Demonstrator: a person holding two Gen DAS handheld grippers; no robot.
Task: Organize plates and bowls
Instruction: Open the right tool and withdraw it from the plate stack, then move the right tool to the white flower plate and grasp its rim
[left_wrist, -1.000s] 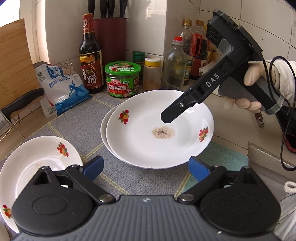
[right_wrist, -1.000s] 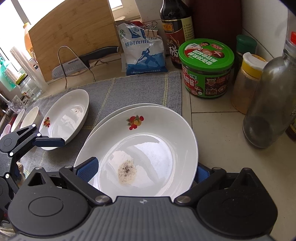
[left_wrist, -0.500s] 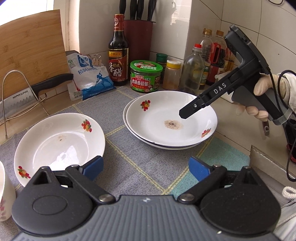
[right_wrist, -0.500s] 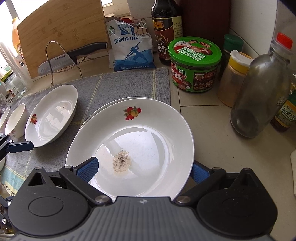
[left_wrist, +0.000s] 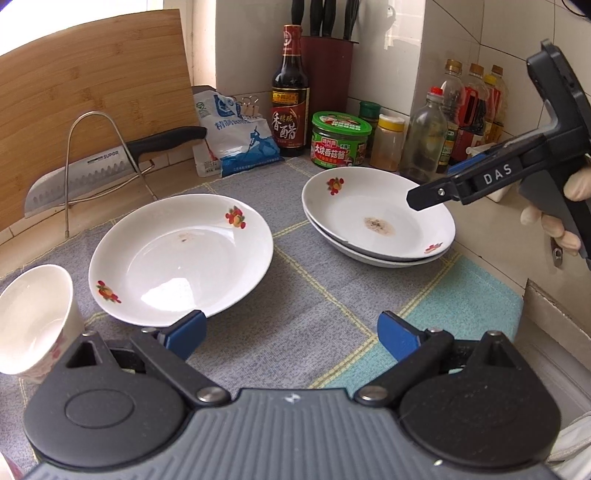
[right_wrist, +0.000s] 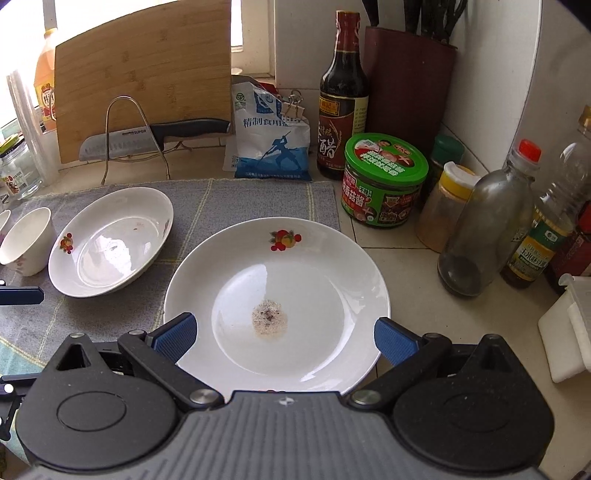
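Since the earlier frame, left view has pulled back: single plate and cup now lie near the left gripper, jaws wide, empty. Right view: right gripper, jaws wide, straddles the stacked plates on the desk without gripping.

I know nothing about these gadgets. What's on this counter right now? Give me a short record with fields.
Setting: kitchen counter, grey mat
Stacked plates: two, top one with a speckled residue spot
Single plate: alone on the mat, left of the stack
Small bowl: at the mat's left edge
Left gripper: fingers open, holding nothing
Right gripper: fingers open, over the stack's near rim
Behind: vinegar bottle, green-lidded jar
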